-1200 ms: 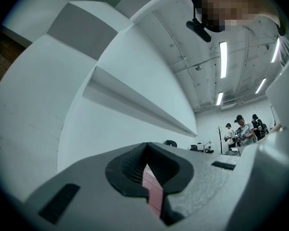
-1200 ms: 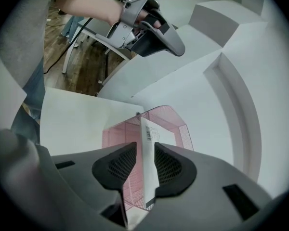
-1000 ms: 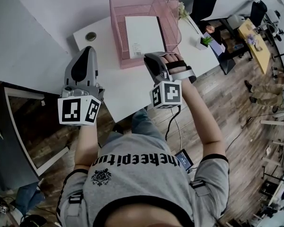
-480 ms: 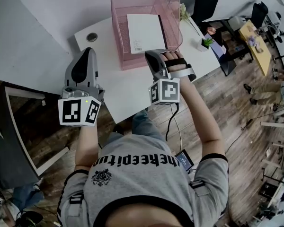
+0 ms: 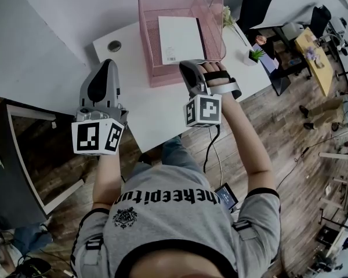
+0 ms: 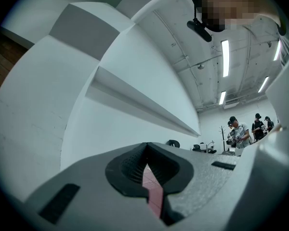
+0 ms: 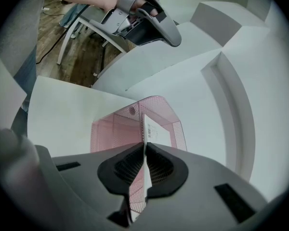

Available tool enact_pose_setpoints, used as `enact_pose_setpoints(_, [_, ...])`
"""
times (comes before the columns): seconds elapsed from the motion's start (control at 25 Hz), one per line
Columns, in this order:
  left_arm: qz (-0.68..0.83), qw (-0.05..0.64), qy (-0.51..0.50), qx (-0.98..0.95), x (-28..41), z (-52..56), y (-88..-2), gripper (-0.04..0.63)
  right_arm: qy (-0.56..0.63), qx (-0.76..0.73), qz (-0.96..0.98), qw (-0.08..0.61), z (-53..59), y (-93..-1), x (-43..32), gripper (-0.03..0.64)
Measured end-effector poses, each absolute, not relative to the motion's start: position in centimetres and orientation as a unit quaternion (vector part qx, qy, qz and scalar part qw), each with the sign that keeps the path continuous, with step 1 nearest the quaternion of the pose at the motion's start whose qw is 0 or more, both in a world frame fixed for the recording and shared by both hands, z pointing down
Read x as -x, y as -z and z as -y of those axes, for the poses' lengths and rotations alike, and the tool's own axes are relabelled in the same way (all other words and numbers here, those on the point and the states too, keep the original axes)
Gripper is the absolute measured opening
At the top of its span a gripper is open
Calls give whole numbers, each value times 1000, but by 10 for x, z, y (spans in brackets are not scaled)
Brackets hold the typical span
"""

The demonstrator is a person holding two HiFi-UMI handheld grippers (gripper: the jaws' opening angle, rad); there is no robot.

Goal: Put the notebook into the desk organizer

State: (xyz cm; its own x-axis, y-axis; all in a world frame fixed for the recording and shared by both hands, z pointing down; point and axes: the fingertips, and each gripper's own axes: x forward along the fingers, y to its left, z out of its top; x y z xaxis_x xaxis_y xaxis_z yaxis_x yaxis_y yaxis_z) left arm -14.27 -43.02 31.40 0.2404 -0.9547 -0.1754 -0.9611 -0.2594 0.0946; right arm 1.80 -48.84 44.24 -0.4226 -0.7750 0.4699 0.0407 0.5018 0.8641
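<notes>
- Pink mesh desk organizer (image 5: 148, 36) stands on the white tabletop (image 5: 156, 106), toward the far edge and roughly mid-width.
- White notebook (image 5: 180, 38) sits inside the organizer's walls, on the right-hand side, with its barcode label at the near left corner. Cannot tell whether it lies flat on the bottom.
- Right gripper (image 5: 187, 67) reaches over the organizer's near rim. Its jaws have just been closing and are now clamped on the notebook's near edge.
- Right gripper view: the thin notebook (image 7: 156, 134) runs edge-on between the right gripper's (image 7: 144, 146) ribbed pads. Pink mesh (image 7: 113, 129) shows behind and to either side.
- Left gripper (image 5: 107, 63) is held over the near left edge of the tabletop, well apart from the organizer and touching nothing visible.
- Left gripper view: the left gripper's (image 6: 145, 148) jaws are together at the tips with nothing between them. Only a narrow slit remains lower down, showing pink behind it.
- Round grey cable hole (image 5: 114, 46) lies near the tabletop's far left corner.
- Small potted plant (image 5: 254, 54) stands at the right edge of the tabletop.
</notes>
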Motion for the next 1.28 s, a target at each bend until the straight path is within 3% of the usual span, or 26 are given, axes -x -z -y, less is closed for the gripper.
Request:
enact_pose_setpoints(0.68, [-597,24,-94,796,141,412,-311,3,300,-322,801,405,481,-435,-19,40])
enact_pose_setpoints(0.84, [-591,28,-92,801,140,405,-307,3,207,-369,835,351,474,-422,-22,3])
enact_pose_setpoints(1.28, [-573,39,-96,813,139,391,-297,3,12,-458,872,172,454,-388,-38,2])
